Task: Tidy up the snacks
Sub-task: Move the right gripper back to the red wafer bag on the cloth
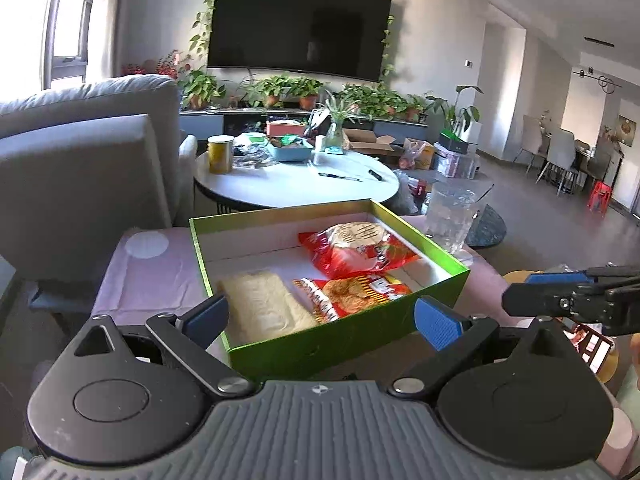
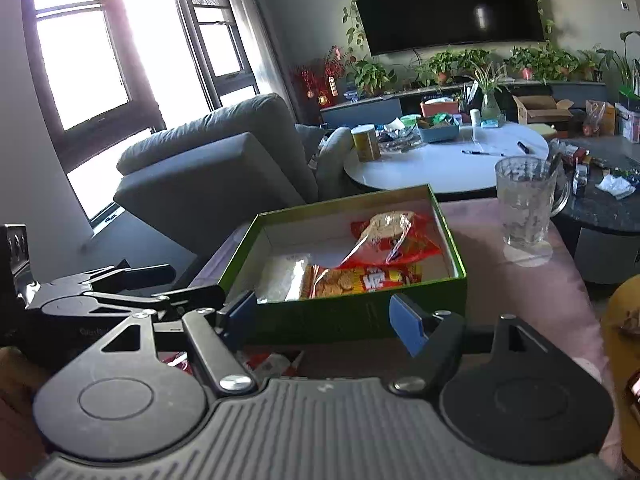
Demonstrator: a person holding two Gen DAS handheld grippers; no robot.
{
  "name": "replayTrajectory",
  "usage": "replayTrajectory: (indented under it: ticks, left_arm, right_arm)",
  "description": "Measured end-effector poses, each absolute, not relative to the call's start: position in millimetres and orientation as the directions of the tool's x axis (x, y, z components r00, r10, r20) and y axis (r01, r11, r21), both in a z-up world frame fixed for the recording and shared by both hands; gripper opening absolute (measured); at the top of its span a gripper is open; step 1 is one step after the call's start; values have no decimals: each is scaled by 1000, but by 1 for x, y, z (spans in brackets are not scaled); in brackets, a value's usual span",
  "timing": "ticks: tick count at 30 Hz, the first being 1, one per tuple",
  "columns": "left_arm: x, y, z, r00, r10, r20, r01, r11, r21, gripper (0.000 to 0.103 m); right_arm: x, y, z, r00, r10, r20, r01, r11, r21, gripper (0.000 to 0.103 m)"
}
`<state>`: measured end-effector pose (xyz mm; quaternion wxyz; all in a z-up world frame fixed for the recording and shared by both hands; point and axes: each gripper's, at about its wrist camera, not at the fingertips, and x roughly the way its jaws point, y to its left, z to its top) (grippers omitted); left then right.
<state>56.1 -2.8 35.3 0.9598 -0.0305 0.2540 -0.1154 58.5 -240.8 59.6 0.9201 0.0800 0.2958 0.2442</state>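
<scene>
A green box [image 1: 320,344] with a white inside stands on a pink cloth [image 1: 152,280]. In it lie a red packet with a round cake [image 1: 356,246], an orange biscuit packet [image 1: 352,294] and a pale clear packet [image 1: 260,304]. My left gripper [image 1: 322,320] hovers open just before the box's near corner, nothing between its blue pads [image 1: 438,322]. From the right, my right gripper [image 1: 518,289] reaches in. In the right wrist view the right gripper [image 2: 323,318] is open and empty in front of the green box [image 2: 344,312], with the left gripper [image 2: 196,280] beside it. More red-and-white packets [image 2: 272,362] lie under it.
A tall glass mug [image 2: 524,204] stands on the cloth right of the box. A grey armchair [image 1: 80,168] is close on the left. Behind are a cluttered round white table [image 1: 296,184] and a dark side table [image 2: 600,208]. Something yellow [image 2: 624,320] is at the right edge.
</scene>
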Motion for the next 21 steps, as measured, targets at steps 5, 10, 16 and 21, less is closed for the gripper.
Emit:
replayTrajectory:
  ticks: [5, 10, 16, 21]
  left_arm:
    - [49, 9, 29, 850, -210, -483, 172, 978, -121, 100]
    - [48, 19, 21, 843, -197, -500, 144, 979, -142, 100]
    - [48, 34, 13, 832, -178, -525, 99, 980, -174, 100]
    - [49, 43, 3, 820, -147, -553, 65, 984, -166, 100]
  right_arm:
    - [52, -236, 55, 698, 494, -519, -402, 869, 288, 59]
    - [50, -229, 50, 684, 492, -539, -401, 870, 286, 59]
    - [49, -225, 45, 674, 485, -558, -396, 874, 282, 59]
    - [52, -224, 40, 657, 481, -580, -383, 876, 292, 59]
